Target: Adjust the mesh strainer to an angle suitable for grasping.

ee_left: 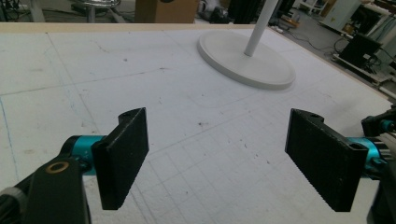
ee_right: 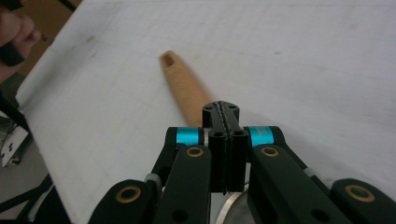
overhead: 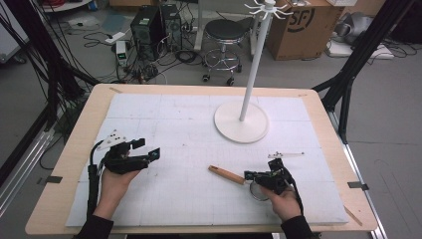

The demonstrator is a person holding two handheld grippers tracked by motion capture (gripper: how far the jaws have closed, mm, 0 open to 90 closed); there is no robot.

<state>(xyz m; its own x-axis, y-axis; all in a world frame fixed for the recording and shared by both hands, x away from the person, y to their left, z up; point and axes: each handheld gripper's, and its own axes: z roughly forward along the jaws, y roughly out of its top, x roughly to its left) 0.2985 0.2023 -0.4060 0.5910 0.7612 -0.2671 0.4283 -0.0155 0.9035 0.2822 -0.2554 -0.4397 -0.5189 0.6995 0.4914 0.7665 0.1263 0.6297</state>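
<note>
A utensil with a tan wooden handle and a round metal end lies on the white mat, front right. My right gripper is shut right where the handle meets the metal part. In the right gripper view its jaws are pressed together above the near end of the handle, and a metal rim shows below them. I cannot tell if anything thin is pinched. My left gripper hovers over the mat's left side, open wide, with nothing between its pads.
A white stand with a round base and a tall pole topped with hooks rises at the back centre of the white mat; its base lies ahead of the left gripper. A stool, computers and boxes sit on the floor beyond.
</note>
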